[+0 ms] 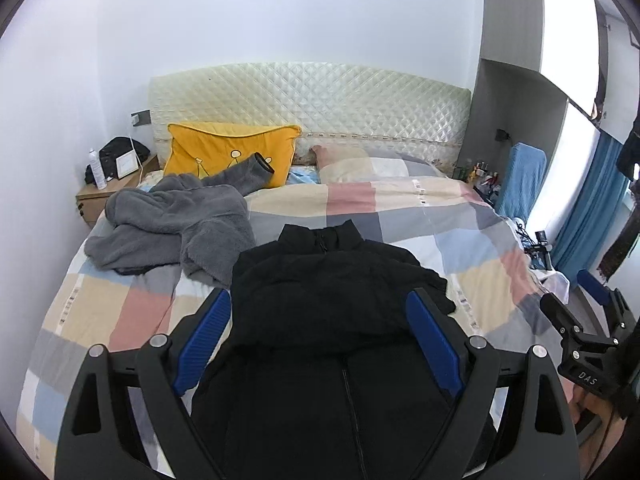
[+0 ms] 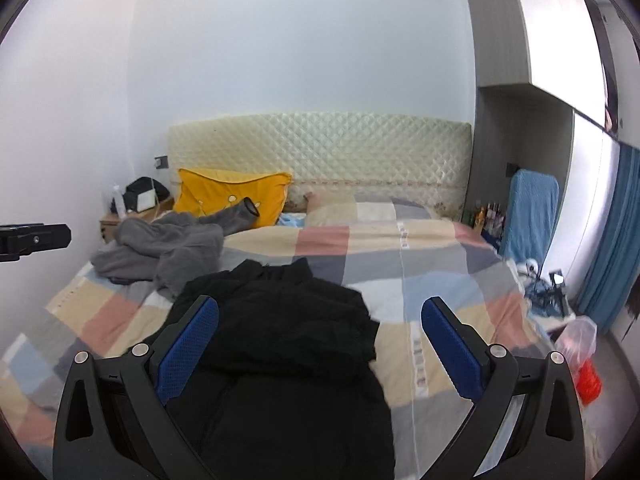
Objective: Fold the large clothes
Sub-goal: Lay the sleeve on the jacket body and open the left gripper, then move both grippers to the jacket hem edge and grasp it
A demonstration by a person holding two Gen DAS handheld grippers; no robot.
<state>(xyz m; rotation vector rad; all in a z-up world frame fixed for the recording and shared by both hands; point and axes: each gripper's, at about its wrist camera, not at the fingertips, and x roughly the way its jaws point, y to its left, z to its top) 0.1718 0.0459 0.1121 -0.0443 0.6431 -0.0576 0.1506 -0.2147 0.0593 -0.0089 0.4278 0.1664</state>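
A black zip-front jacket (image 1: 332, 312) lies on the checked bedspread (image 1: 420, 216), collar toward the headboard, its upper part bunched over the lower part. My left gripper (image 1: 319, 294) hovers above it, blue pads wide apart and nothing between them. My right gripper (image 2: 319, 301) also stands open over the jacket's (image 2: 280, 332) right side and holds nothing; it shows at the right edge of the left wrist view as the right gripper (image 1: 576, 300). A crumpled grey fleece garment (image 1: 172, 220) lies at the far left of the bed, one sleeve against the pillow.
A yellow pillow (image 1: 224, 156) leans on the quilted cream headboard (image 1: 312, 100). A wooden nightstand (image 1: 100, 200) with a bag stands at the left. To the right of the bed are a blue-covered chair (image 2: 532, 216), cluttered bottles, and a plastic bag (image 2: 580, 344) on the floor.
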